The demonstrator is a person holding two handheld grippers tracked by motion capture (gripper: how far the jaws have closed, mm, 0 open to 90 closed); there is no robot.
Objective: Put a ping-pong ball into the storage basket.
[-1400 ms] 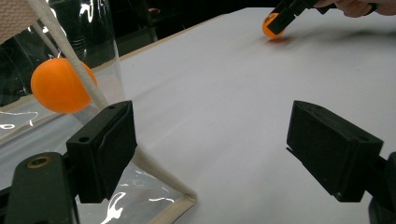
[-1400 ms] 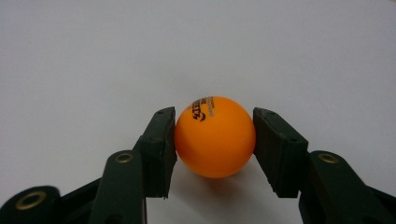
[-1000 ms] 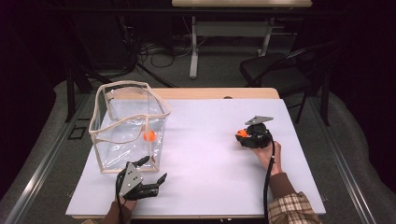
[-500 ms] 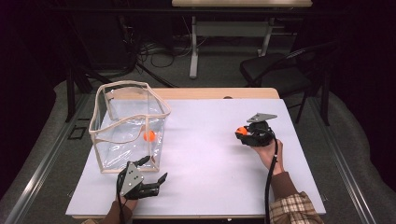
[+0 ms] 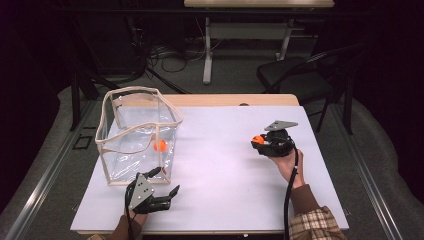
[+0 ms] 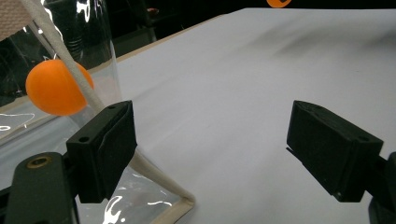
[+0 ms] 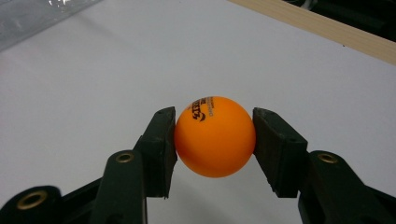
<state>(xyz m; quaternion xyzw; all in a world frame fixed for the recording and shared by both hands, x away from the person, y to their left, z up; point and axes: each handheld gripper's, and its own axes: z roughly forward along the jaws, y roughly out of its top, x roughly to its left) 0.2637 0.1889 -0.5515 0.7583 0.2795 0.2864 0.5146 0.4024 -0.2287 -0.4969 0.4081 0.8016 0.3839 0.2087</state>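
My right gripper (image 7: 215, 137) is shut on an orange ball (image 7: 215, 136) with black print, both pads pressing its sides. In the high view that gripper (image 5: 260, 141) hangs over the right half of the white table (image 5: 225, 165), the ball (image 5: 257, 139) at its tip. A second orange ball (image 5: 160, 145) lies inside the clear plastic bag (image 5: 135, 135) with a beige rim, at the left. My left gripper (image 5: 167, 196) rests open near the front edge, just by the bag's front corner. The left gripper view has that ball (image 6: 53, 87) behind the clear wall, beyond the left jaw.
The bag's beige seam (image 6: 159, 184) runs just in front of my left jaws. A dark chair (image 5: 300, 80) and a desk frame with cables (image 5: 207, 55) stand beyond the table's far wooden edge (image 5: 230, 100).
My right gripper with the ball has shifted slightly; its grey top plate has tilted a little. The left gripper has stayed put.
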